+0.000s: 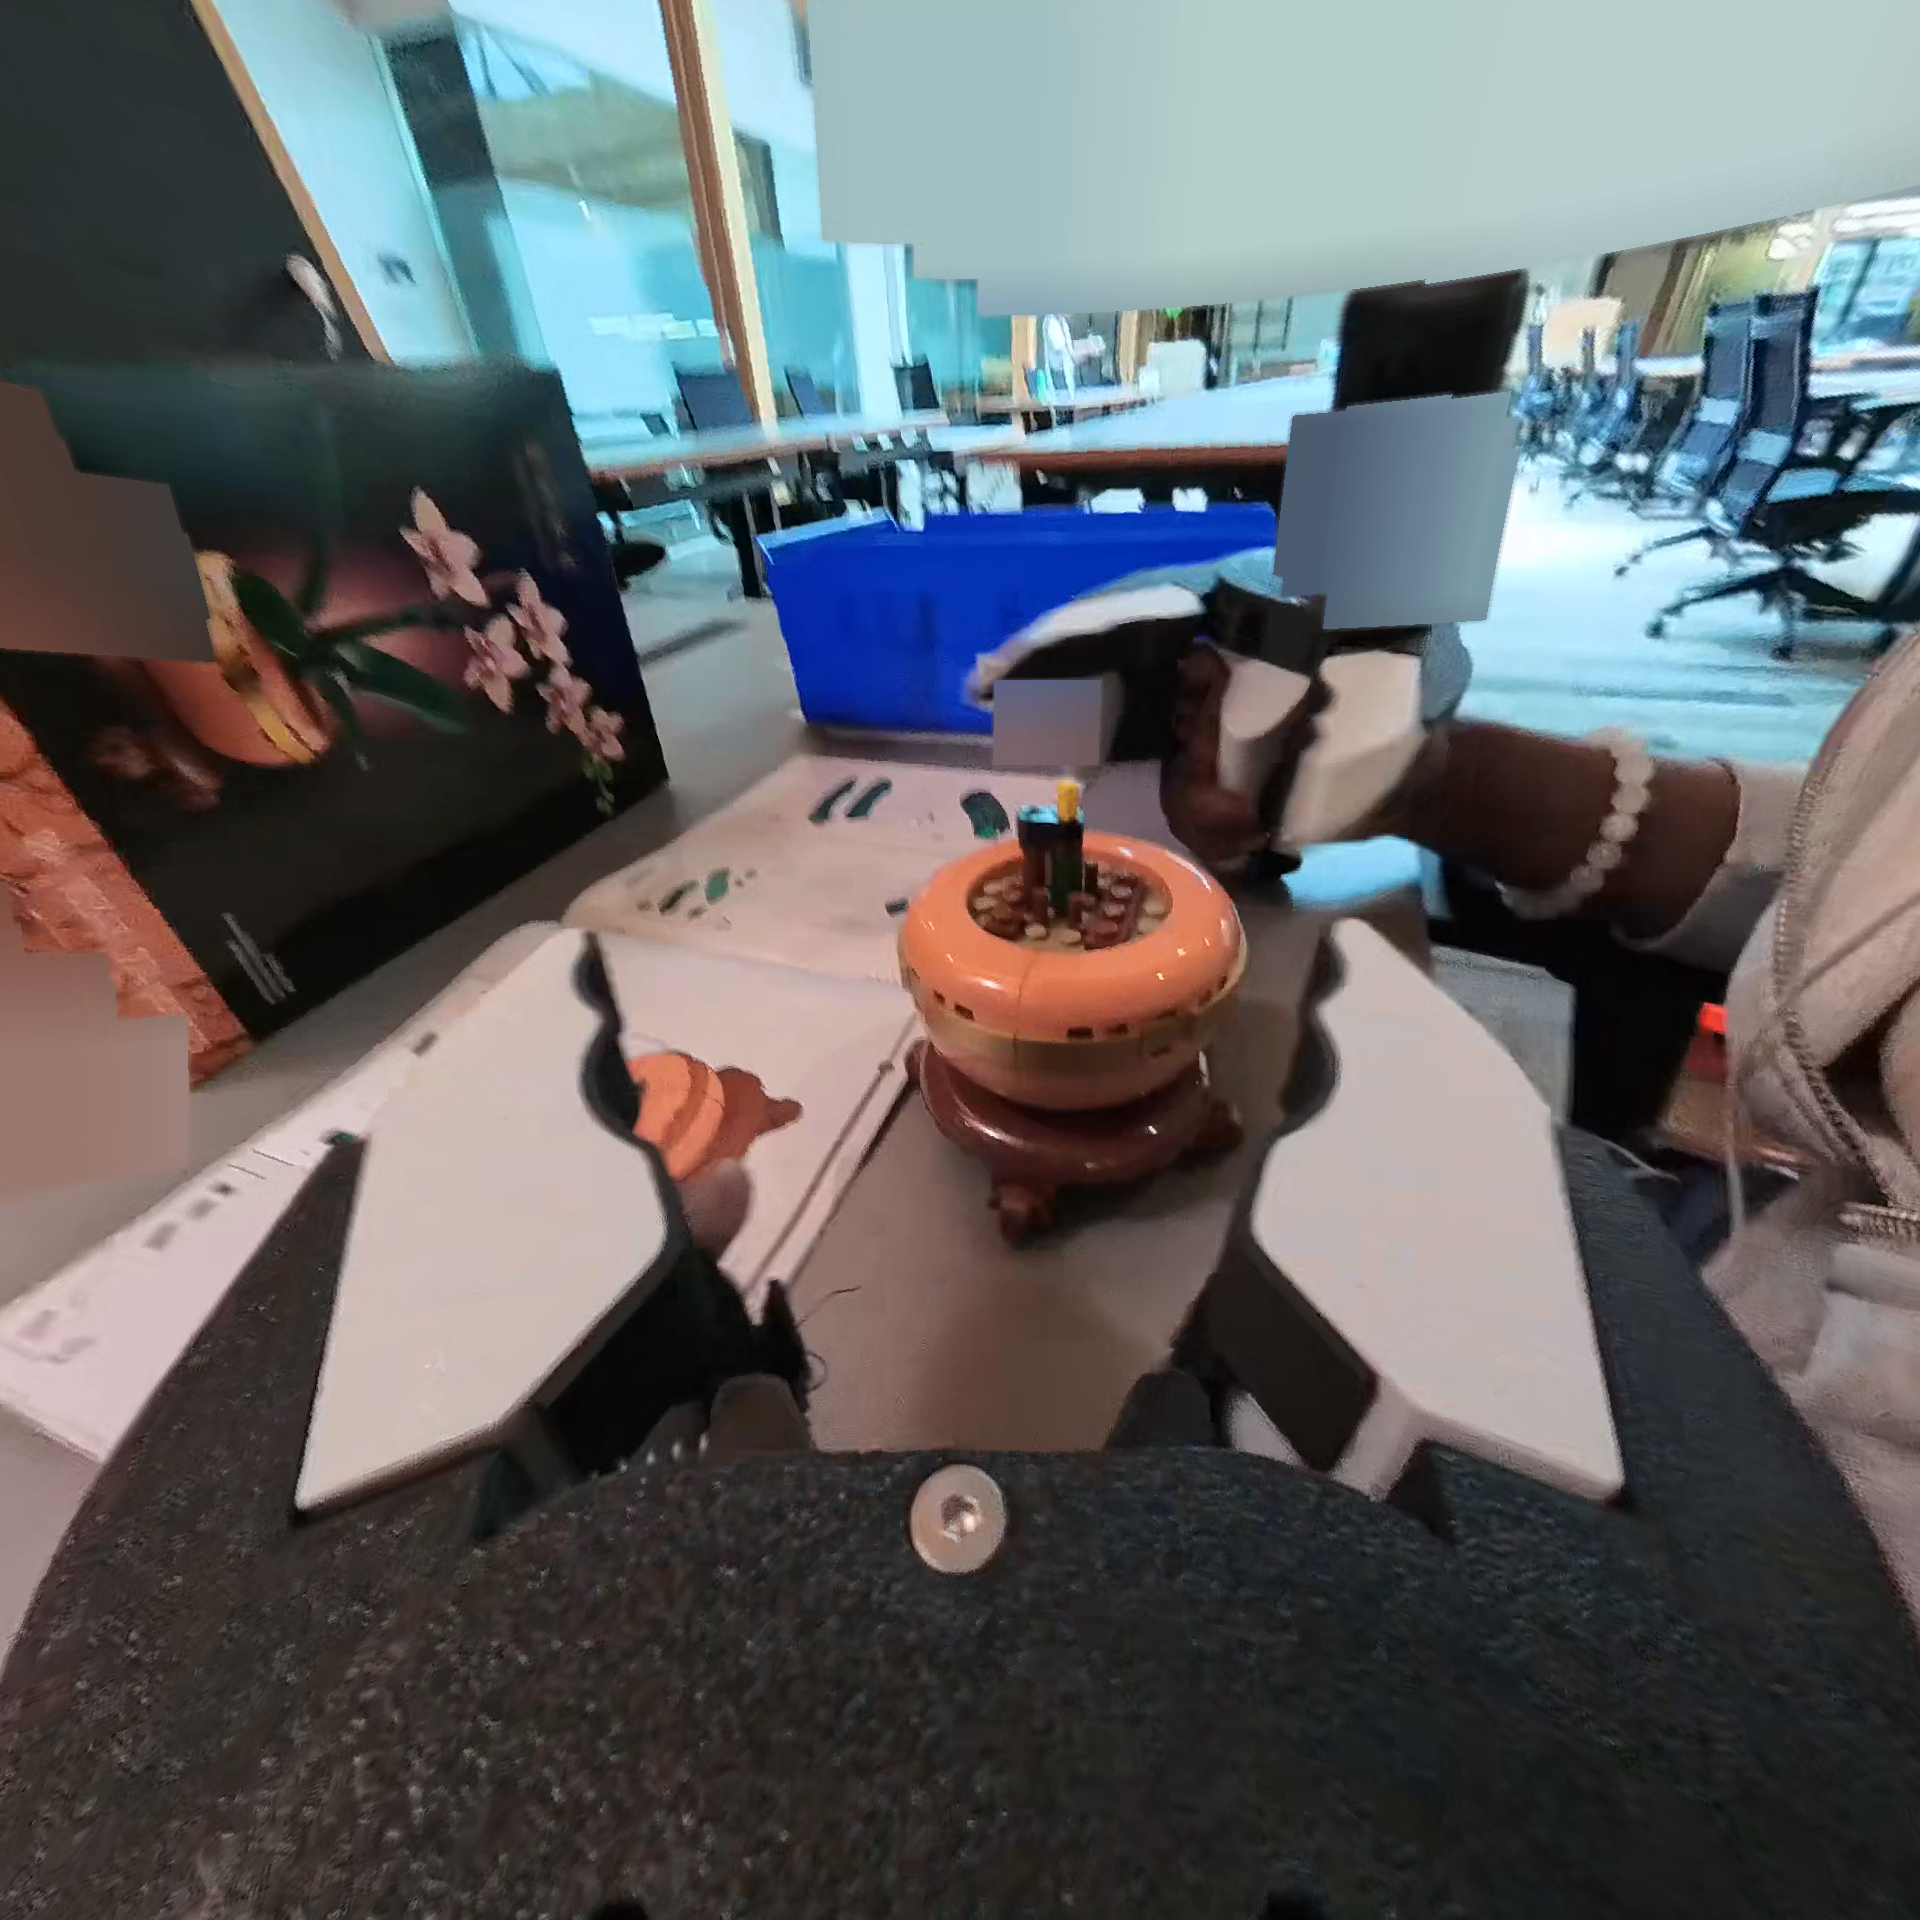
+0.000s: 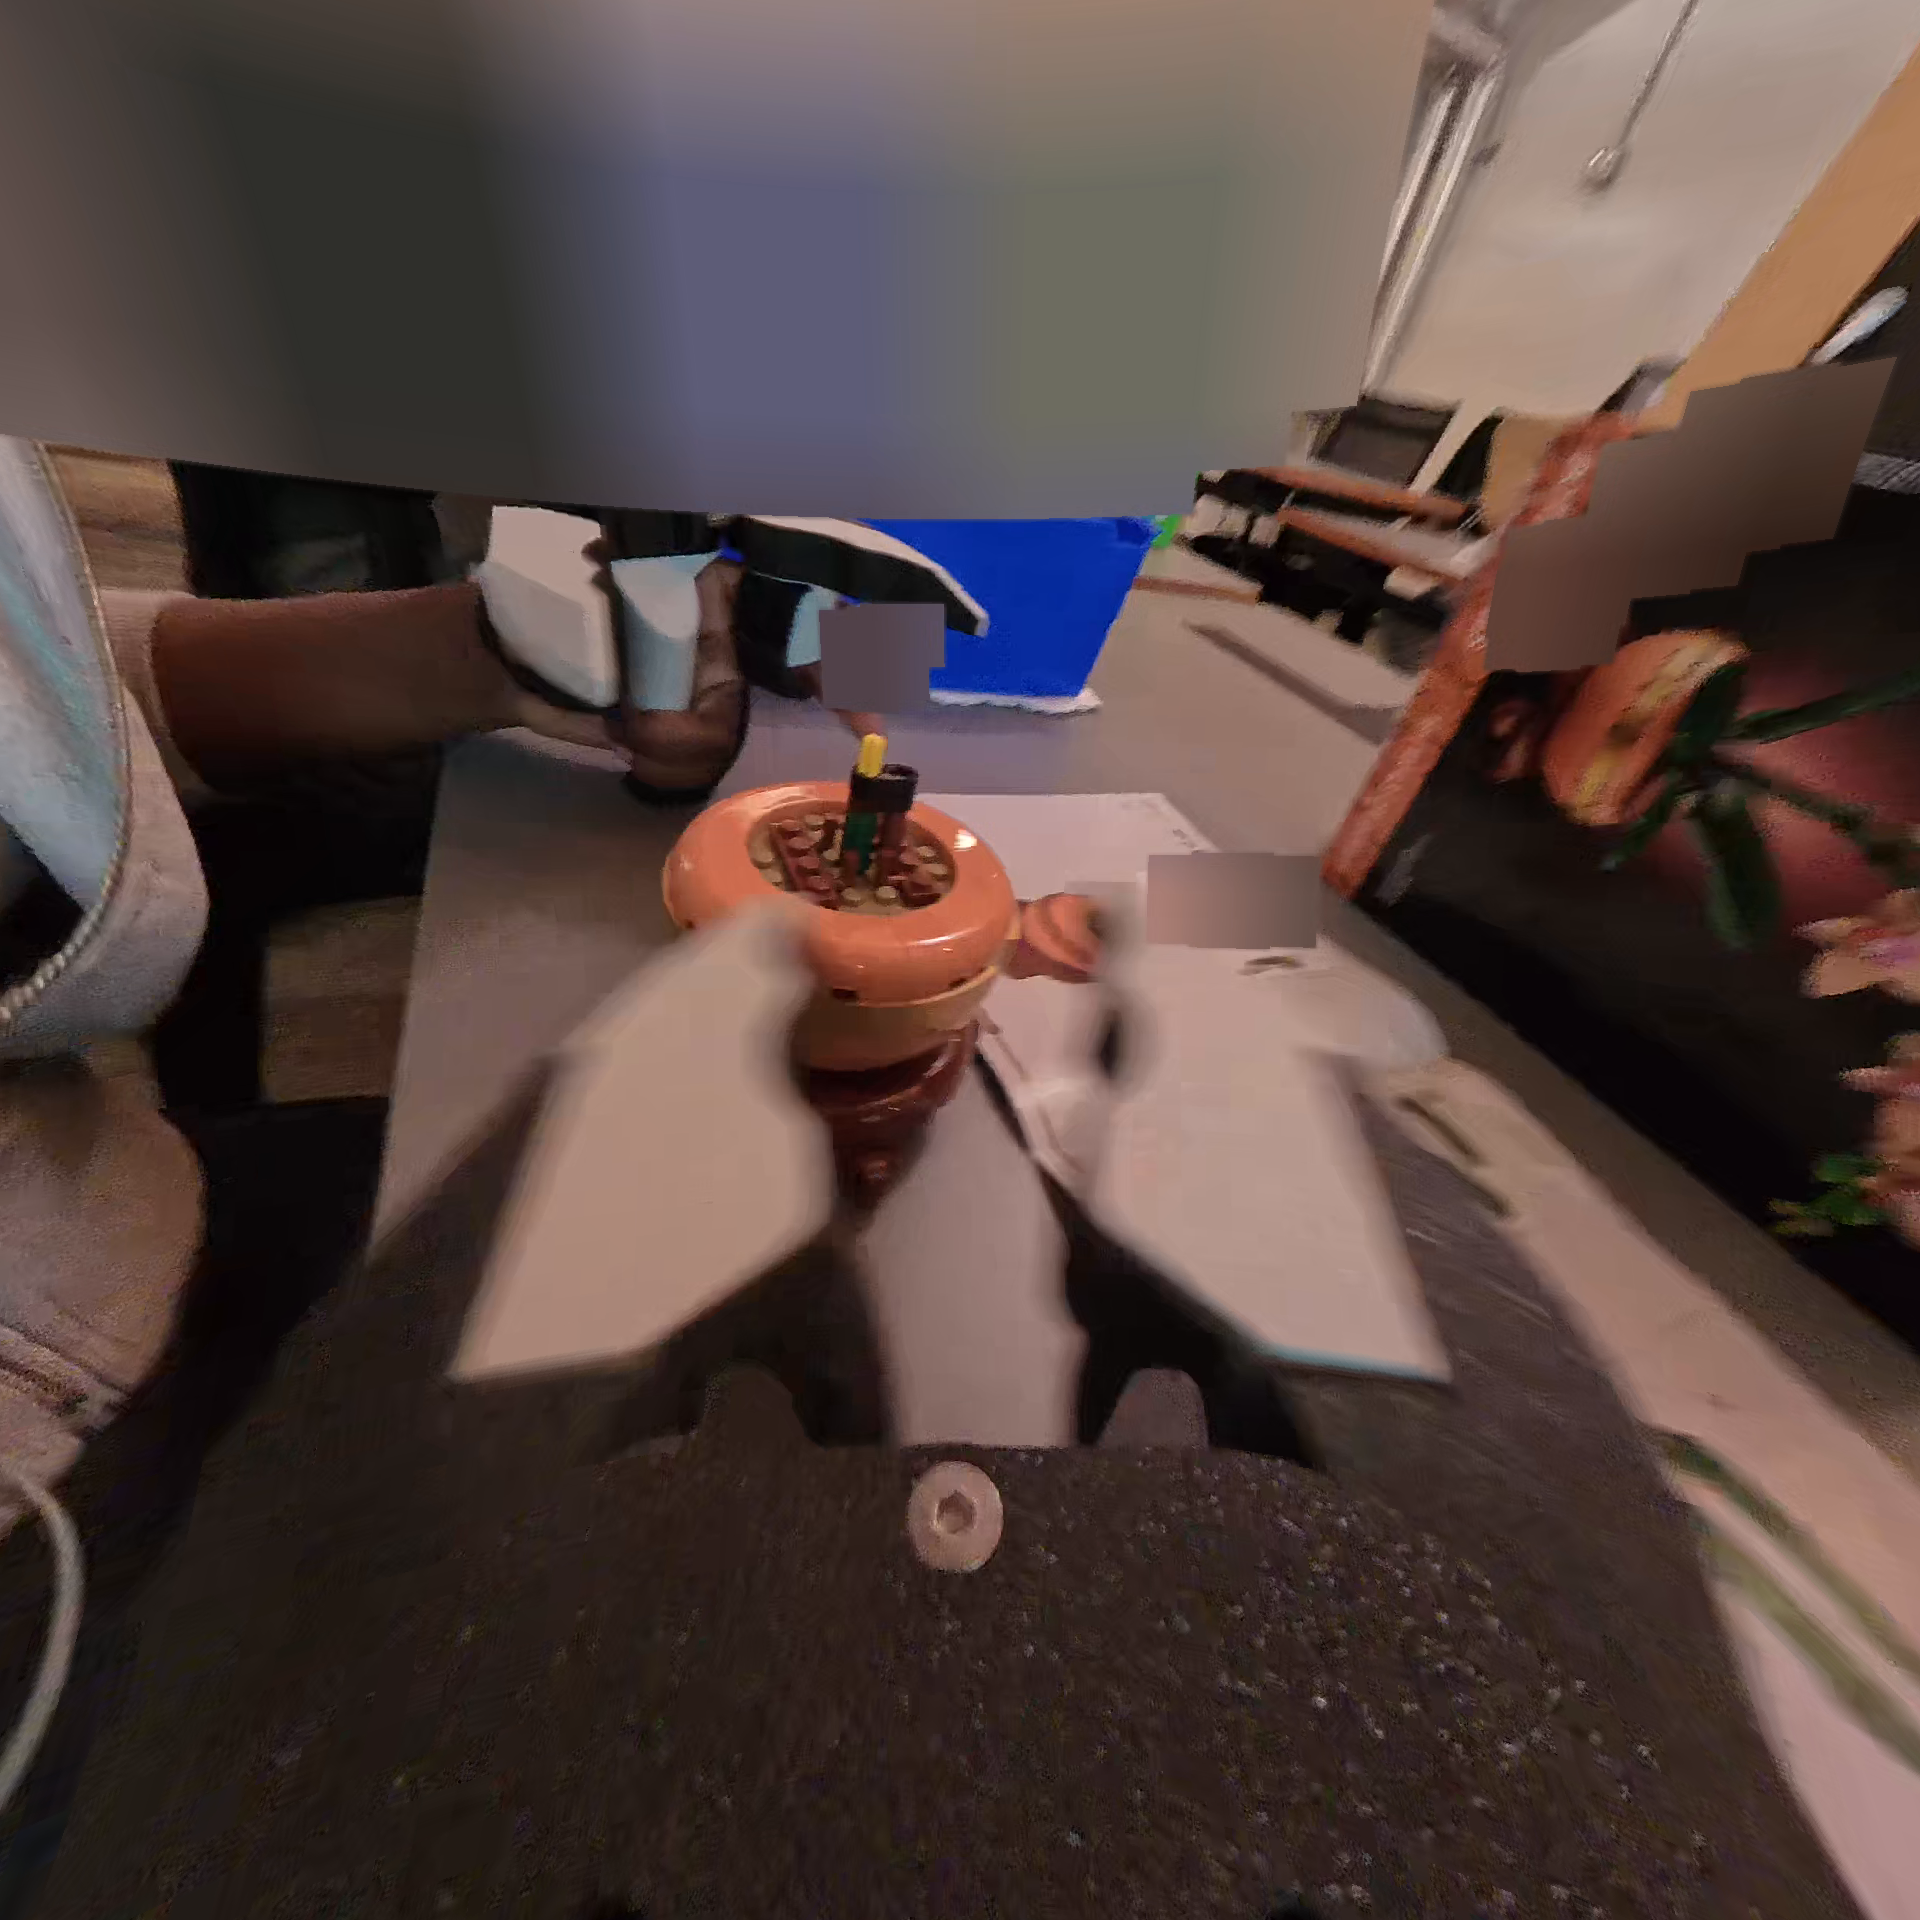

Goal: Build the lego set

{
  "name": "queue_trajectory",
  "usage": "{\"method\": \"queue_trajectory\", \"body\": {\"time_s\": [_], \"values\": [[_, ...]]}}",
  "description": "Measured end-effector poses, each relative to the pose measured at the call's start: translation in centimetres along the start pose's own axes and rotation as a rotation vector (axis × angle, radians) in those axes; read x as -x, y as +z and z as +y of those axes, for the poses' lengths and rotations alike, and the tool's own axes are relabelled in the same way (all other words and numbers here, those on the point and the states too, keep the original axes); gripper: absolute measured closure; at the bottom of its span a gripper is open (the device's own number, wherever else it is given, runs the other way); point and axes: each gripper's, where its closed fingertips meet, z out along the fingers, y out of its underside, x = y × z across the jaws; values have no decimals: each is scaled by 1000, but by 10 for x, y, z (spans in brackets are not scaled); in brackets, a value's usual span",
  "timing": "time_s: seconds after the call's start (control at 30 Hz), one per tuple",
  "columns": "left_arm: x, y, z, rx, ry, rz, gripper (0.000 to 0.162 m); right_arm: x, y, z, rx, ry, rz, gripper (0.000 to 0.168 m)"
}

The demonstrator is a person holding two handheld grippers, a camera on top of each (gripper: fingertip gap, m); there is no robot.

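A peach-orange lego flower pot [image 1: 1070, 987] on a dark brown stand [image 1: 1081, 1143] sits upright on the grey table. A short brown, green and black stem with a yellow peg [image 1: 1058, 836] rises from its studded middle. My left gripper [image 1: 966, 935] is wide open around the pot, and neither pad touches it. My right gripper [image 2: 945, 925] is blurred and open. The pot [image 2: 862, 904] lies just ahead of its tips, with a gap at the right pad. Each gripper, held in a hand, shows behind the pot in the other's view [image 1: 1101, 629] [image 2: 862, 561].
An open instruction booklet [image 1: 790, 862] lies under and beside the pot. The set's dark box with an orchid picture [image 1: 364, 727] stands to the left. A blue bin [image 1: 914, 613] stands behind. A person's sleeve [image 1: 1818, 935] is at the right.
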Motion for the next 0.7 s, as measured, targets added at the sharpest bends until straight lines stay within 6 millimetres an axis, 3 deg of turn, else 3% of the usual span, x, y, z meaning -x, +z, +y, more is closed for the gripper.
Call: {"method": "queue_trajectory", "body": {"time_s": [0.03,0.13,0.2,0.23,0.3,0.33,0.4,0.53,0.57,0.6,0.63,0.7], "values": [[3,-2,-8,-51,47,-37,60,-4,-8,-7,-40,-67,32,168],[21,-15,-35,-216,185,-238,121,-27,-32,-34,-214,-145,215,168],[28,-12,-29,-170,128,-250,162,-36,-39,-34,-223,-134,246,168],[31,-11,-28,-180,103,-256,162,-38,-41,-32,-232,-133,242,151],[38,-14,-28,-249,63,-285,153,-53,-43,-25,-237,-92,312,91],[41,-16,-29,-268,39,-291,135,-60,-44,-18,-210,-75,336,75],[47,-20,-28,-272,-8,-309,103,-63,-48,-8,-165,-63,343,72],[51,-27,-39,-394,-55,-321,73,-65,-56,-9,-201,-18,331,75],[50,-28,-42,-415,-50,-312,82,-66,-57,-9,-207,-22,333,93],[49,-29,-41,-409,-44,-311,91,-63,-57,-9,-200,-66,315,142],[49,-28,-37,-378,-24,-322,100,-60,-56,-7,-187,-95,295,168],[56,-32,-32,-328,27,-397,160,-57,-51,-4,-151,-104,271,168]]}}
